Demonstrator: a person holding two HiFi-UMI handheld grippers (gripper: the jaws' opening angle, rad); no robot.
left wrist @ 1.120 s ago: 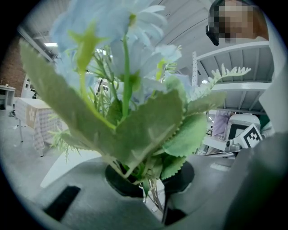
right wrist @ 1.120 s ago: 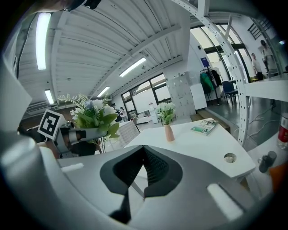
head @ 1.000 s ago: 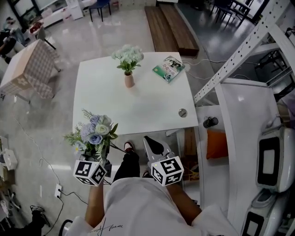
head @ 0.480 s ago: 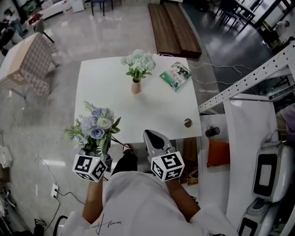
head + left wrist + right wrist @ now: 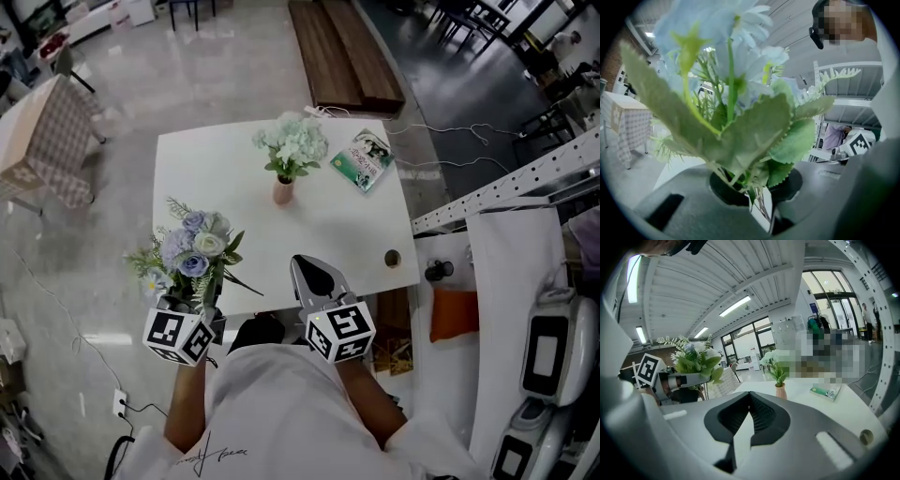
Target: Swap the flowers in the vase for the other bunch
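- Our left gripper (image 5: 758, 213) clamps the blue-and-white artificial bouquet (image 5: 187, 261) by its stems, upright off the white square table (image 5: 211, 178)'s near edge, ready for swapping.
- Our right gripper (image 5: 307, 272), jaws together and empty, is free to clear the pale green bunch (image 5: 292, 142) from the small pink vase (image 5: 282, 192) mid-table.

Large open indoor hall, of the lab or workshop kind. Polished grey floor (image 5: 187, 75), white table (image 5: 216, 178), wooden bench (image 5: 342, 52), loose cables (image 5: 448, 163), perforated metal beam (image 5: 525, 178). Ribbed ceiling with strip lights (image 5: 736, 305); glazed front (image 5: 832, 301).
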